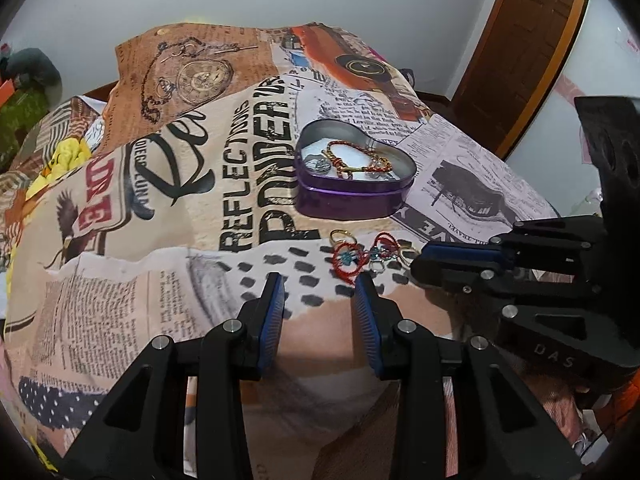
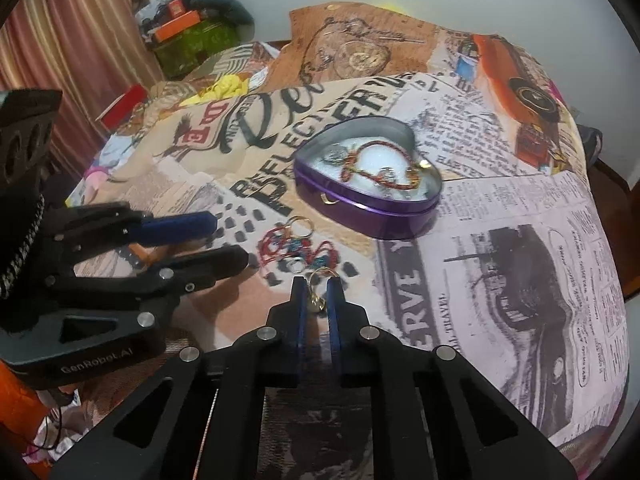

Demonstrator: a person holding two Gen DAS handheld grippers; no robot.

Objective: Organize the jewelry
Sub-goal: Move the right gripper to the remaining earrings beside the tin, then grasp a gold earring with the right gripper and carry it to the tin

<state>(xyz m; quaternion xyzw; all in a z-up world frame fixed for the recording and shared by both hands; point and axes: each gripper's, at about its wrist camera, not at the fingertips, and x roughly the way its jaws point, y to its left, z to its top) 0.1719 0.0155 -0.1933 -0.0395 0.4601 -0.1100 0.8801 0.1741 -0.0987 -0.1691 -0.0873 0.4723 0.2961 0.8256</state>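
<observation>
While left tool [image 1: 319,285] hovers wide, right tool [image 2: 317,285] (low) pinches — gold ring [image 2: 318,300].

A newsprint-patterned cloth [image 1: 120,320] covers the surface. On it, ahead of the left gripper [image 1: 319,280], lies a tangle of red bracelets [image 1: 362,254] and rings; beyond them sits a purple heart tin [image 1: 352,196].

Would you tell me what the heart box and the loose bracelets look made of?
Heart box: likely tin, from its glossy purple wall and bare silvery, reflective inside. Bracelets: apparently red woven cord with blue beads, matte and limp on the cloth.
</observation>
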